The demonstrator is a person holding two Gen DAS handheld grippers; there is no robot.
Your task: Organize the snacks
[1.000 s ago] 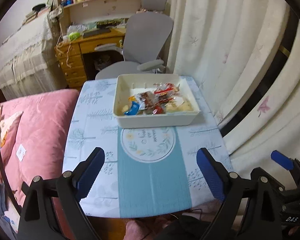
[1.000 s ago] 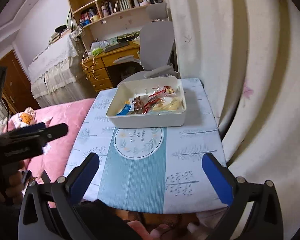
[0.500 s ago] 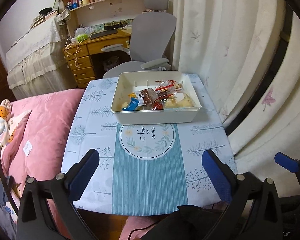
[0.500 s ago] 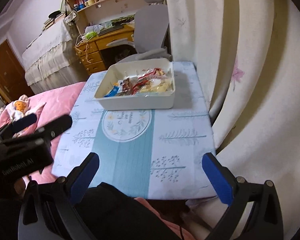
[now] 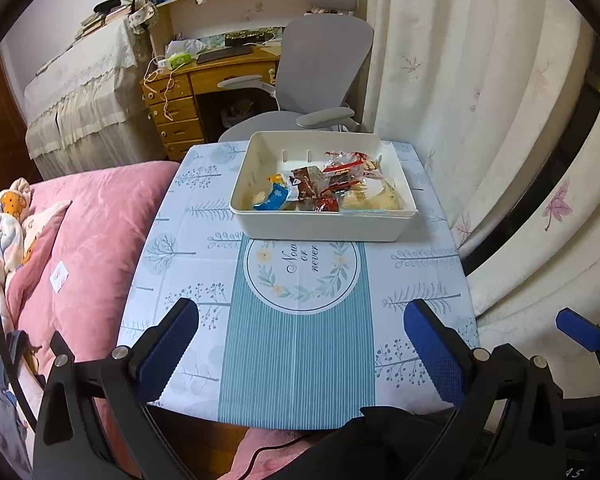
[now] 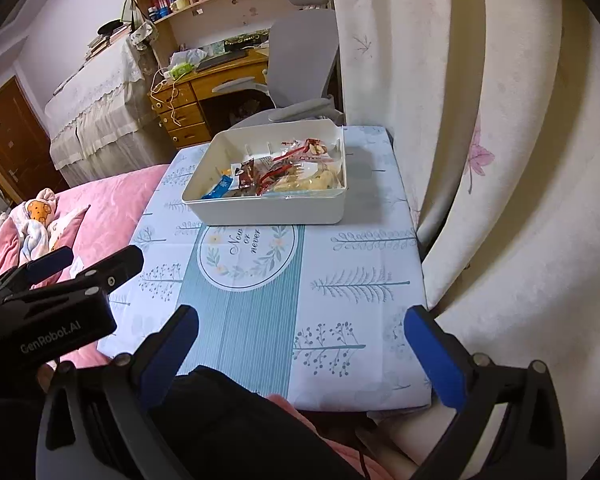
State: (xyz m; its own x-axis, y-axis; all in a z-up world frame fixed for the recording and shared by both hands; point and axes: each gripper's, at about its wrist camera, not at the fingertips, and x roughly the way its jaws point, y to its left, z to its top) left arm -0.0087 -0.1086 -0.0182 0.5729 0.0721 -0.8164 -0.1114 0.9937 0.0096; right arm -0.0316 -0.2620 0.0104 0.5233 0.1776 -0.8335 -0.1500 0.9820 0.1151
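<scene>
A white rectangular bin (image 5: 320,228) stands at the far side of a small table (image 5: 300,344) with a blue printed cloth. Several wrapped snacks (image 5: 324,190) lie inside it, red, brown, blue and pale packets. The bin also shows in the right wrist view (image 6: 276,212) with the snacks (image 6: 284,174). My left gripper (image 5: 300,348) is open and empty above the table's near edge. My right gripper (image 6: 304,352) is open and empty, also at the near edge. The left gripper's body shows at the left of the right wrist view (image 6: 60,304).
A pink bed (image 5: 88,240) borders the table's left side. A cream curtain (image 5: 480,120) hangs close on the right. A grey office chair (image 5: 320,76) and a wooden desk (image 5: 204,80) stand behind the table. A dark sleeve (image 6: 240,420) lies below the near edge.
Both grippers have pulled back and shifted; the bin looks farther away. The right view has swung left to right, so the curtain fills more of it. Both jaws stay open.
</scene>
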